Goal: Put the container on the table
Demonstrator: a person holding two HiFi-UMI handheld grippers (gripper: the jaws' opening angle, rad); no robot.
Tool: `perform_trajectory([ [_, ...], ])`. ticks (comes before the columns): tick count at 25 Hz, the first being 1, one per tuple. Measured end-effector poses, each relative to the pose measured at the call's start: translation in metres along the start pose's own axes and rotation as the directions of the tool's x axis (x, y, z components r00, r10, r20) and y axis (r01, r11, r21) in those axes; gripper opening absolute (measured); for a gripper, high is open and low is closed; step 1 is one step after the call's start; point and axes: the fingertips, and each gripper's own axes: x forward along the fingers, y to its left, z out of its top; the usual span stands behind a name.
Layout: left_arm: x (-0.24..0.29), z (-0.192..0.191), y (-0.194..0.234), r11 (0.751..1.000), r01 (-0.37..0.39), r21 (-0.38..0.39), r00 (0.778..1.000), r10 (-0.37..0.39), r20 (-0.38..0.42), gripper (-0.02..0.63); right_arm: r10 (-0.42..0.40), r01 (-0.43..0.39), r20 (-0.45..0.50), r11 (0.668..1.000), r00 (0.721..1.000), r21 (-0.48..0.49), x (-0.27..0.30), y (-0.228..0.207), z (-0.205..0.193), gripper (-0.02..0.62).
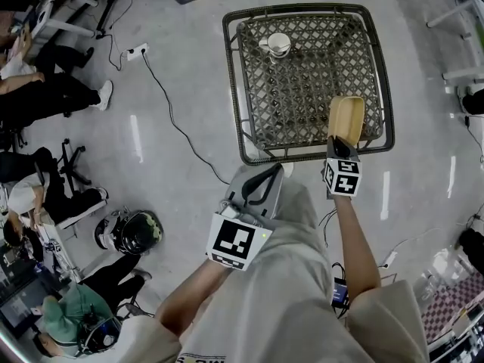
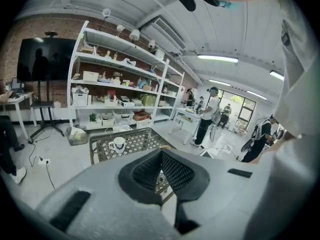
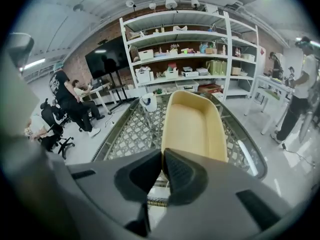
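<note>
The middle of the dark lattice-topped square table is left free, its far edge being blocked by a white cup and its near right corner by a tan oblong container.

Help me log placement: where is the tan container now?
Head view, right side: the container is over the table's near-right corner, held by the right gripper, far from the cup.
</note>
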Motion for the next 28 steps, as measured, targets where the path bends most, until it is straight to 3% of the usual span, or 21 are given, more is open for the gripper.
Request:
perform_trajectory([
  [6, -0.004, 0.002, 0.007, 1.000, -0.006, 0.010, 1.000, 0.006, -0.015, 0.023, -0.010, 0.006, -0.109, 0.999, 0.994, -0.035, 0.037, -0.004, -0.033, 0.029],
  [10, -0.004, 0.006, 0.010, 0.999, -0.026, -0.026, 0.999, 0.026, -0.029, 0.023, -0.014, 0.006, -0.167, 0.999, 0.986, -0.052, 0.058, -0.003, -0.048, 0.031],
  [13, -0.007, 0.004, 0.011, 1.000, -0.021, 0.012, 0.999, 0.021, -0.036, 0.023, -0.021, 0.002, -0.206, 0.996, 0.978, -0.093, 0.063, -0.001, -0.050, 0.037],
  [15, -0.009, 0.004, 0.011, 1.000, -0.021, 0.022, 0.999, 0.022, -0.036, 0.023, -0.022, 0.002, -0.222, 0.996, 0.975, -0.093, 0.066, 0.000, -0.050, 0.041],
  [20, -0.009, 0.007, 0.009, 0.998, -0.044, -0.038, 0.998, 0.042, -0.043, 0.023, -0.012, -0.007, -0.246, 0.997, 0.969, -0.073, 0.076, 0.005, -0.052, 0.057],
  [26, -0.007, 0.007, 0.005, 0.999, -0.041, -0.028, 0.999, 0.040, -0.036, 0.023, -0.002, -0.016, -0.262, 0.998, 0.965, -0.065, 0.080, 0.005, -0.051, 0.065],
  [28, -0.008, 0.005, 0.005, 0.999, -0.041, -0.009, 0.999, 0.041, -0.032, 0.023, 0.006, -0.026, -0.264, 0.997, 0.964, -0.073, 0.080, 0.007, -0.051, 0.121],
])
